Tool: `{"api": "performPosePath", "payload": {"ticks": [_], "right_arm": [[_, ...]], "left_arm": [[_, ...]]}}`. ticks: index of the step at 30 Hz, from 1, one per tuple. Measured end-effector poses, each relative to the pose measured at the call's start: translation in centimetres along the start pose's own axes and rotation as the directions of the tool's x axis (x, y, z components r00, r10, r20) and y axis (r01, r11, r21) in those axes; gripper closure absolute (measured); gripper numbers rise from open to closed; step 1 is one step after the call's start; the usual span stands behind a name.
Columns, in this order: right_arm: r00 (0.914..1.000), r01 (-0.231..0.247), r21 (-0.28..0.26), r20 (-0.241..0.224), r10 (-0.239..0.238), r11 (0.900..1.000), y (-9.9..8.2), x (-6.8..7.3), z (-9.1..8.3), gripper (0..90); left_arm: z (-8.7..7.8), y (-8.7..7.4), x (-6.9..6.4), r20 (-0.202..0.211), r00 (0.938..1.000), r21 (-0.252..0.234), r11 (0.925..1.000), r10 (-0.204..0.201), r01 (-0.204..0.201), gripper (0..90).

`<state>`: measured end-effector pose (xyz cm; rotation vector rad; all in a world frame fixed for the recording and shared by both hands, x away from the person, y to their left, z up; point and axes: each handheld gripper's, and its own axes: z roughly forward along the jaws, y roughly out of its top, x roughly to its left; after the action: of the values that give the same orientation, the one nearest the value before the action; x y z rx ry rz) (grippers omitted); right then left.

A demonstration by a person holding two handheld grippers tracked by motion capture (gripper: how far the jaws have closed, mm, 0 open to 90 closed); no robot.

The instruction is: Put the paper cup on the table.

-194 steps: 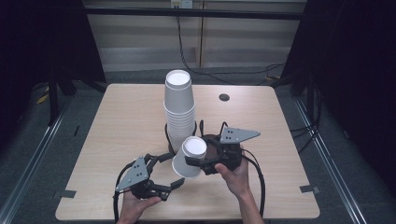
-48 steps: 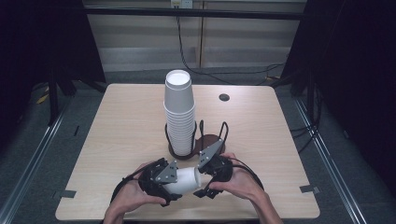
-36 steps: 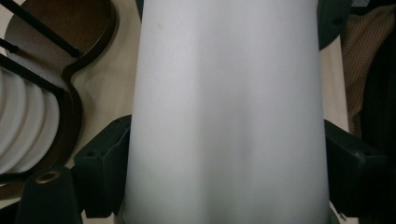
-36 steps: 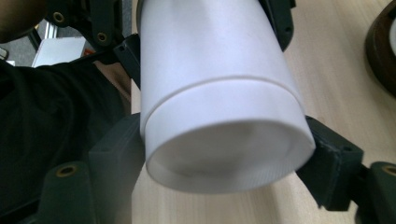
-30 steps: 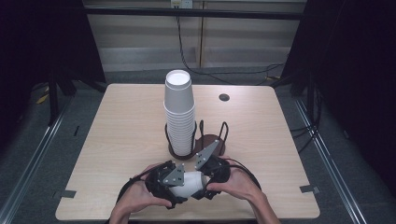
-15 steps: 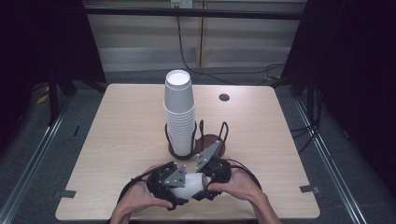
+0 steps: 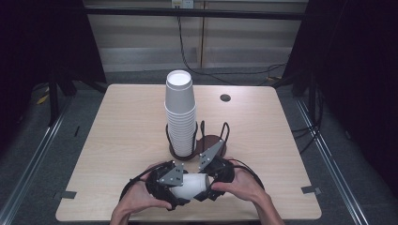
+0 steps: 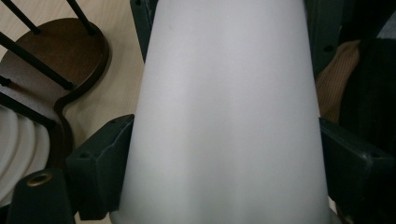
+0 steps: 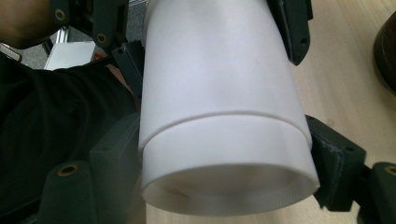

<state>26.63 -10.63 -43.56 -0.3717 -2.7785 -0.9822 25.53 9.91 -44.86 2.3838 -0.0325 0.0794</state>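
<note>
Near the table's front edge, the left gripper [image 7: 176,190] has its jaws on either flank of a white foam cup [image 7: 190,184] lying on its side; they have just been easing apart, though both still touch its narrow end. The right gripper [image 7: 206,185], jaws just closing, clamps the rim end. Behind, a cup stack [image 7: 180,112] stands in the wire holder [image 7: 202,144].

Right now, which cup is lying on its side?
The white cup between both grippers near the table's front edge. The other cups stand stacked in the wire holder.
</note>
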Motion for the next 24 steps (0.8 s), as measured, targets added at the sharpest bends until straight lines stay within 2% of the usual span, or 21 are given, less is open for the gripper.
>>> {"api": "performPosePath", "payload": {"ticks": [9, 11, 12, 14, 17, 19, 21, 23, 24], "right_arm": [[0.9998, 0.005, -0.009, 0.020, -0.005, 0.9999, 0.1, 0.0, -0.2, 22.8], [0.9999, 0.004, -0.012, 0.016, -0.004, 0.9999, 0.1, 0.0, -0.2, 22.8], [0.9996, 0.010, -0.009, 0.025, -0.010, 0.9999, 0.1, 0.0, -0.1, 22.8], [0.9994, 0.013, 0.003, 0.032, -0.013, 0.9999, 0.1, 0.1, 0.0, 22.8], [0.9990, 0.010, -0.005, 0.044, -0.010, 0.9999, 0.0, 0.0, -0.1, 22.8], [0.9991, 0.004, -0.014, 0.042, -0.003, 0.9999, -0.2, -0.2, -0.3, 22.8], [0.9975, 0.001, -0.013, 0.071, 0.000, 0.9999, -0.4, -0.3, -0.4, 22.8], [0.9974, -0.017, -0.024, 0.070, 0.019, 0.9996, -0.6, -0.5, -0.5, 22.8], [0.9978, -0.021, -0.030, 0.062, 0.022, 0.9993, -0.7, -0.6, -0.6, 22.8]], "left_arm": [[-0.7, -0.2, 0.0, -0.025, 0.9997, -0.057, 0.9983, 0.008, -0.009, 13.3], [-0.9, -0.3, 0.1, -0.023, 0.9995, -0.066, 0.9975, 0.023, -0.024, 13.3], [-1.0, -0.3, 0.1, -0.022, 0.9997, -0.086, 0.9962, 0.008, -0.010, 13.8], [-1.5, -0.4, 0.4, -0.001, 0.9999, -0.140, 0.9900, -0.017, 0.017, 14.5], [-2.3, -0.6, 0.4, 0.005, 0.9996, -0.198, 0.9799, -0.026, 0.027, 16.3], [-2.7, -0.7, 0.5, -0.010, 0.9996, -0.212, 0.9770, -0.026, 0.023, 16.2], [-3.0, -0.9, 0.6, -0.020, 0.9988, -0.226, 0.9734, -0.045, 0.040, 15.8], [-3.1, -1.2, 0.7, -0.027, 0.9980, -0.234, 0.9709, -0.057, 0.049, 15.8], [-3.2, -1.4, 0.7, -0.030, 0.9969, -0.251, 0.9660, -0.072, 0.062, 15.7]]}}
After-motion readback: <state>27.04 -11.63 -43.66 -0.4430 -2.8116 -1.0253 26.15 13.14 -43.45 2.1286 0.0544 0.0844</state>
